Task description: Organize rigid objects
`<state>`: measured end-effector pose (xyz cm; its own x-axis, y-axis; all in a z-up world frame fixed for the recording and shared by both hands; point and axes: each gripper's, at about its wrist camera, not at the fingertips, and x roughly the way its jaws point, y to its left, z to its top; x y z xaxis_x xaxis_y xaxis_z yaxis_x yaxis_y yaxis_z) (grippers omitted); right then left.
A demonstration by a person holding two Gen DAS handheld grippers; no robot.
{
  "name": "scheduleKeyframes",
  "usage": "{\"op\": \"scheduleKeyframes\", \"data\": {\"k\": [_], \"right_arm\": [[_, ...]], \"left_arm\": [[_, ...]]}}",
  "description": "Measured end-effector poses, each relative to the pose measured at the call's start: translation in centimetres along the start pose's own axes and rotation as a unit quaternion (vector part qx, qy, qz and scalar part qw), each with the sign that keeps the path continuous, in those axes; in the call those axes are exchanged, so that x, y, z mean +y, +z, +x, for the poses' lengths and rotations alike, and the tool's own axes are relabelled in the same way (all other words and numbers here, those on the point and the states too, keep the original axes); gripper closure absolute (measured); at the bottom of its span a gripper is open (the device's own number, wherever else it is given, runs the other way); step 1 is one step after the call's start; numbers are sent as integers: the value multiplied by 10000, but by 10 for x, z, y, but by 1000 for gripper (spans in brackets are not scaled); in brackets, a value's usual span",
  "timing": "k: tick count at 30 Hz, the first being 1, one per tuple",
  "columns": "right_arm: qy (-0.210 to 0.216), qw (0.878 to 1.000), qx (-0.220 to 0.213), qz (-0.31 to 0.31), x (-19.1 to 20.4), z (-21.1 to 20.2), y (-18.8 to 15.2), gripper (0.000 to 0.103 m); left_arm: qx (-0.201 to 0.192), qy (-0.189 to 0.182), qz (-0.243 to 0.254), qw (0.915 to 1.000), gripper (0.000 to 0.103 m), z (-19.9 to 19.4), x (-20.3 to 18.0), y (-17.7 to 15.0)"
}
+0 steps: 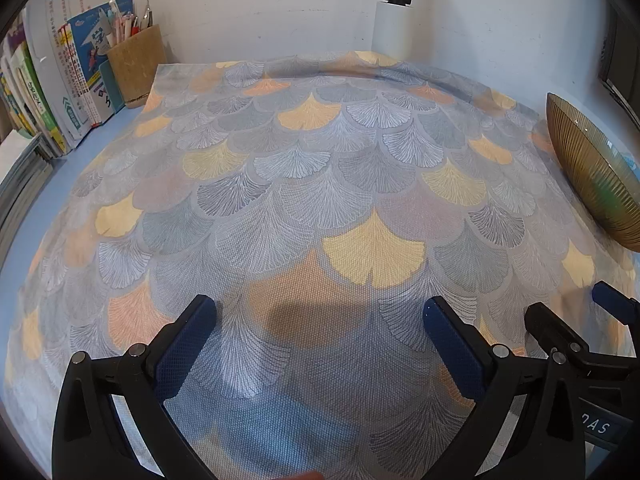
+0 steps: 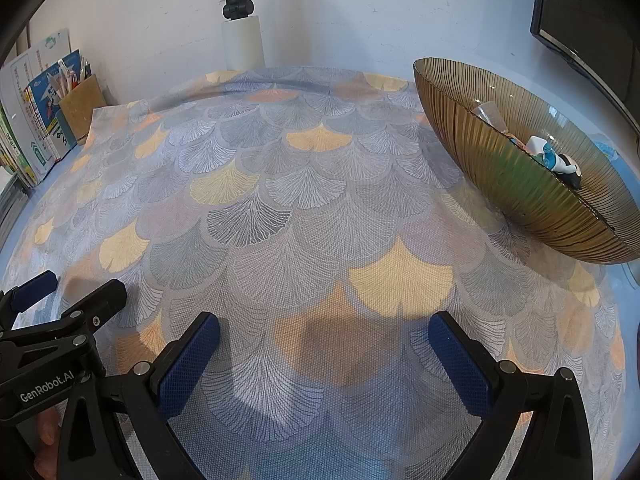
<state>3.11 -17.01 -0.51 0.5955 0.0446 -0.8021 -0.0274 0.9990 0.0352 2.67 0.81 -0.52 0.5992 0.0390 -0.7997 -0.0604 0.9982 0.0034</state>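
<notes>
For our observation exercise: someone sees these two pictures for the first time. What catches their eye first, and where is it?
The fan-patterned cloth in grey, yellow and orange fills the middle of both views. At its right edge stands a ribbed amber bowl with small items inside. Far left, against the wall, a pen holder stands beside upright books; both grippers, left and right, are open.

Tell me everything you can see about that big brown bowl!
The bowl is wide, shallow and see-through, amber-brown like tinted glass or plastic, with thin ribs running down its sides. It sits upright at the right edge of the patterned cloth, resting on it, not far from the wall. Inside lie a few small things: a clear little cup and a white and blue item. No claw touches the bowl.
</notes>
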Motion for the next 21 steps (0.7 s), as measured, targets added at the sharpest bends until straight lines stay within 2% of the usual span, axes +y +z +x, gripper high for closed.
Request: {"op": "scheduleKeyframes", "data": {"k": [21], "right_arm": [[2, 10000, 1, -4, 0, 0, 0, 0]], "left_arm": [[-1, -5, 0, 10000, 0, 0, -1, 1]]}}
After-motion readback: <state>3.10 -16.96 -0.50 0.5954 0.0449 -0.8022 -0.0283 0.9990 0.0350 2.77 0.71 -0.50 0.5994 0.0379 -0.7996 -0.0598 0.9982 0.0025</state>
